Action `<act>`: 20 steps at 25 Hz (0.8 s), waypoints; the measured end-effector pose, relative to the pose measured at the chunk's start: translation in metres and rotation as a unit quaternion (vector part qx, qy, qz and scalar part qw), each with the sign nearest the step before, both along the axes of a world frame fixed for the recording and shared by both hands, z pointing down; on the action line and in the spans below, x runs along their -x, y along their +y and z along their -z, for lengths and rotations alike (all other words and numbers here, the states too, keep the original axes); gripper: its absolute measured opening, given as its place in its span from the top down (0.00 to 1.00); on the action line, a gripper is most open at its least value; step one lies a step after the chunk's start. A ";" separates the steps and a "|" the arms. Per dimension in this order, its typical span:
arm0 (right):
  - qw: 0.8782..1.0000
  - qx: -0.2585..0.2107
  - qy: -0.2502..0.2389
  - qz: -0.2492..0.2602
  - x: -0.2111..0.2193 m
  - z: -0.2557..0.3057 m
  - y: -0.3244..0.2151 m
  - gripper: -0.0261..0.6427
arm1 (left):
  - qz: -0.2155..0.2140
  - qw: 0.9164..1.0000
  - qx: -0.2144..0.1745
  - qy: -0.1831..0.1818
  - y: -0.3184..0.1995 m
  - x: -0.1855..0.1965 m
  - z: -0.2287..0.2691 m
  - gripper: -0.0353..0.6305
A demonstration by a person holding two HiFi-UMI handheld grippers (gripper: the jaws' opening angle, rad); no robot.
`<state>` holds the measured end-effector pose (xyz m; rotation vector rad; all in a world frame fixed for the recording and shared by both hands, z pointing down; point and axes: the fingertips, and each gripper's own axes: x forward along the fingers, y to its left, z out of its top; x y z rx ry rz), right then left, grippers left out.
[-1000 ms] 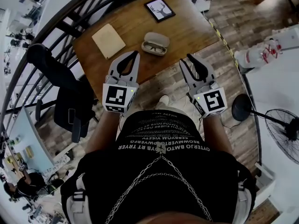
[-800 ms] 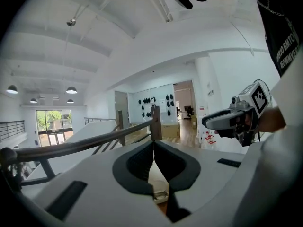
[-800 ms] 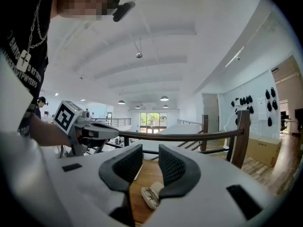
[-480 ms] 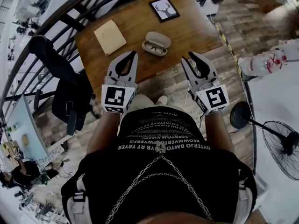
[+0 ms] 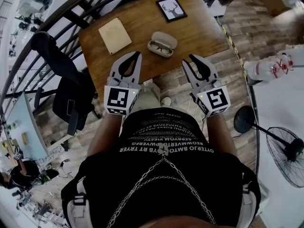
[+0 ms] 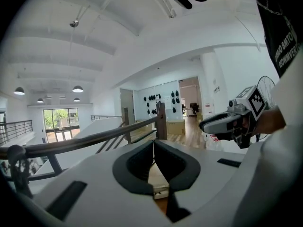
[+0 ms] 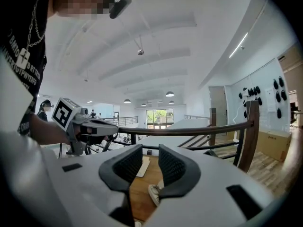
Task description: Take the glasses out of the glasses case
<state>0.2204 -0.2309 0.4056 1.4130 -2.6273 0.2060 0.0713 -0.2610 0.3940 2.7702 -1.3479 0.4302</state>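
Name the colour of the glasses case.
Light grey-beige glasses case, clearest in the head view.

Framed deer picture (image 5: pixel 171 9) by the surface's (image 5: pixel 199 32) far edge; tan booklet (image 5: pixel 115 35) near its left corner. Black chair (image 5: pixel 66 94) off the left edge; floor fan (image 5: pixel 285 148) well apart.

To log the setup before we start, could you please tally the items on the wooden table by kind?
Black-framed deer picture: 1
Flat beige paper pad: 1
Open grey oval glasses case: 1
Pair of dark-rimmed glasses inside the case: 1
Total: 4
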 end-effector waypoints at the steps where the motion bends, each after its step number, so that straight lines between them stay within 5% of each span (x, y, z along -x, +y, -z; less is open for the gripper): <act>1: 1.000 0.004 0.001 -0.001 0.001 -0.003 -0.002 0.80 | -0.003 1.000 0.000 -0.001 -0.002 -0.001 -0.001 0.90; 20: 0.998 0.061 0.016 0.007 0.033 -0.050 -0.073 0.80 | -0.024 1.000 -0.004 -0.003 -0.079 0.011 0.008 0.90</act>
